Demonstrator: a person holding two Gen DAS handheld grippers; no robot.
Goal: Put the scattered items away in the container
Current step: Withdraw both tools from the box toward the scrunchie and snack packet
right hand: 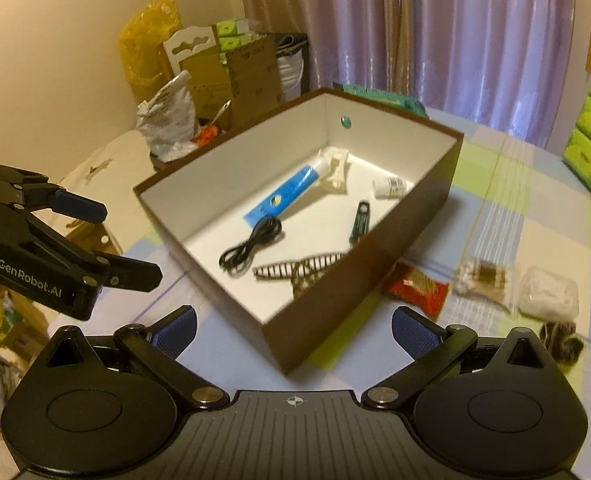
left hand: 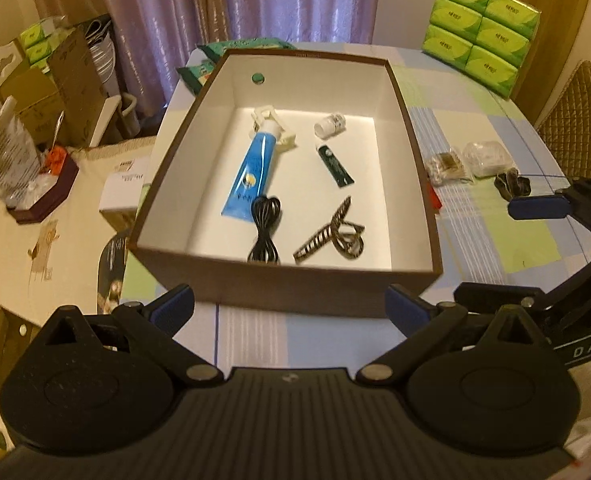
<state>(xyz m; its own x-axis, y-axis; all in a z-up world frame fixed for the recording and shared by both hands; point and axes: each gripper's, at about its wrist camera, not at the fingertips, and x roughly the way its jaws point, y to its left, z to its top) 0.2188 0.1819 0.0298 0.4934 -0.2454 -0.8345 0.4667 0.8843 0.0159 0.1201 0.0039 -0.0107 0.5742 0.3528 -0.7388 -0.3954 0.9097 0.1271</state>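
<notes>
A brown box point(left hand: 287, 280) with a white inside stands on the table. In it lie a blue tube point(left hand: 251, 172), a white clip point(left hand: 265, 118), a small white bottle point(left hand: 329, 124), a green tube point(left hand: 335, 164), a black cable point(left hand: 265, 232) and a striped hair claw point(left hand: 331, 232). To the right of the box, on the table, are a red packet point(right hand: 415, 286), a brown snack packet point(right hand: 483, 280), a clear bag point(right hand: 549, 298) and a dark hair clip point(right hand: 561, 344). My left gripper point(left hand: 289, 304) hangs open before the box's near wall, holding nothing. My right gripper point(right hand: 294, 322) is open and bare at the box's near corner point(right hand: 335, 308).
The checked tablecloth point(left hand: 495, 240) runs to the right of the box. Green tissue packs point(left hand: 483, 28) are stacked at the far right, green pouches point(left hand: 247, 46) lie behind the box. Cardboard boxes and bags point(left hand: 55, 80) crowd the left side. A quilted chair back point(left hand: 579, 112) is at the right.
</notes>
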